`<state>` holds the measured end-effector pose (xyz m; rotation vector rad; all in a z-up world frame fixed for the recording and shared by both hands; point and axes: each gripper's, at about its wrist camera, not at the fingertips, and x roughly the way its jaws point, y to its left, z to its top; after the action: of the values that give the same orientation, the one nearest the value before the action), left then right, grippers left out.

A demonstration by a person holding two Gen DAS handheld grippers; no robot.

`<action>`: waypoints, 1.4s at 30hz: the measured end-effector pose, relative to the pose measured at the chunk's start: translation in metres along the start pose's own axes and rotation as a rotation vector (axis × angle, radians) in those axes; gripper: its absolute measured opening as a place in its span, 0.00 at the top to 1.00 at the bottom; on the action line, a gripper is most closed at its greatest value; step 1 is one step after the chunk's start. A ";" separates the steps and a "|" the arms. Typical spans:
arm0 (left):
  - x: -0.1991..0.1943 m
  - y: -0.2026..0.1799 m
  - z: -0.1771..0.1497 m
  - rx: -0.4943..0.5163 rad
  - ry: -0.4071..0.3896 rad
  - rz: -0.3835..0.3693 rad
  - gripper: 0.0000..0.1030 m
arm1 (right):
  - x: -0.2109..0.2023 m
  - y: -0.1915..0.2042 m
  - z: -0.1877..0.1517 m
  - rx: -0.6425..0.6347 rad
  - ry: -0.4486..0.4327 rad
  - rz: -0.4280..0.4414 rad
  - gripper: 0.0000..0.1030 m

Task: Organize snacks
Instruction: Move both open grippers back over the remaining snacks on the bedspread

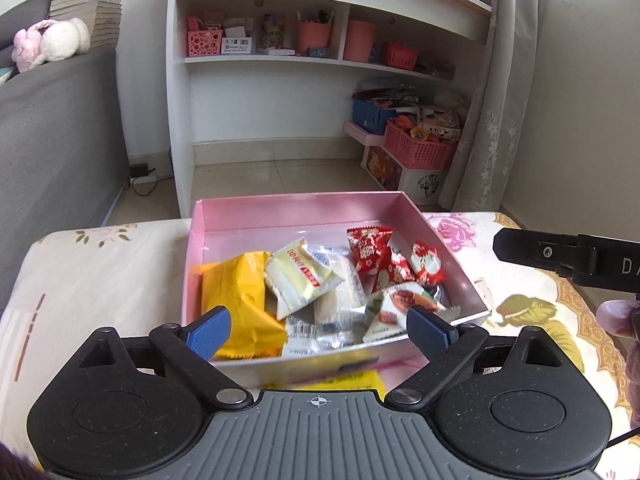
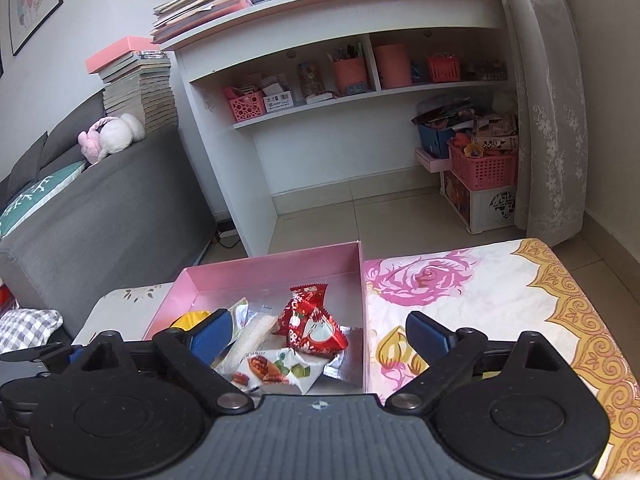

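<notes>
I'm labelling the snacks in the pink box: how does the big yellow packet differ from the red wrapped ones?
The flat yellow foil packet is one large plain piece at the box's left; the small red printed snack packets are several, puffy and patterned with white, at its right. The yellow one lies partly under a pale packet; the red ones sit on top. Both lie loose inside the pink cardboard box.

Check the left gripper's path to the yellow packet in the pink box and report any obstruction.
Nothing visible blocks it: the left gripper is open, empty, above the pink box's near edge; the yellow packet lies uncovered just ahead.
</notes>
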<state>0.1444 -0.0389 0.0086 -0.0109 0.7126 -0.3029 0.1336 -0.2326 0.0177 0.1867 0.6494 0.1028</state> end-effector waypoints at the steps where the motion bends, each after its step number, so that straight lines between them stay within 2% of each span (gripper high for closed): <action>1: -0.004 0.000 -0.002 0.002 -0.001 0.003 0.06 | -0.002 0.002 -0.001 -0.002 0.000 0.001 0.14; 7: -0.024 0.005 -0.015 -0.010 0.019 0.012 0.06 | -0.016 0.008 -0.011 -0.014 0.018 0.001 0.13; 16: -0.046 0.026 -0.040 -0.055 0.064 0.043 0.05 | -0.032 0.014 -0.030 -0.054 0.014 -0.047 0.09; 19: -0.051 0.035 -0.052 -0.041 0.072 0.060 0.05 | -0.035 0.007 -0.044 -0.033 0.022 -0.037 0.09; 26: -0.054 0.060 -0.066 0.025 0.109 0.110 0.05 | -0.031 0.005 -0.059 -0.088 0.068 -0.059 0.09; 34: -0.052 0.093 -0.085 0.117 0.126 0.123 0.05 | -0.030 0.014 -0.079 -0.235 0.091 -0.043 0.09; 42: -0.048 0.112 -0.097 0.165 0.138 0.104 0.05 | -0.030 0.037 -0.093 -0.399 0.085 0.060 0.09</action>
<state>0.0781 0.0903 -0.0468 0.2054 0.8206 -0.2633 0.0520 -0.1876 -0.0290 -0.1843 0.6945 0.2960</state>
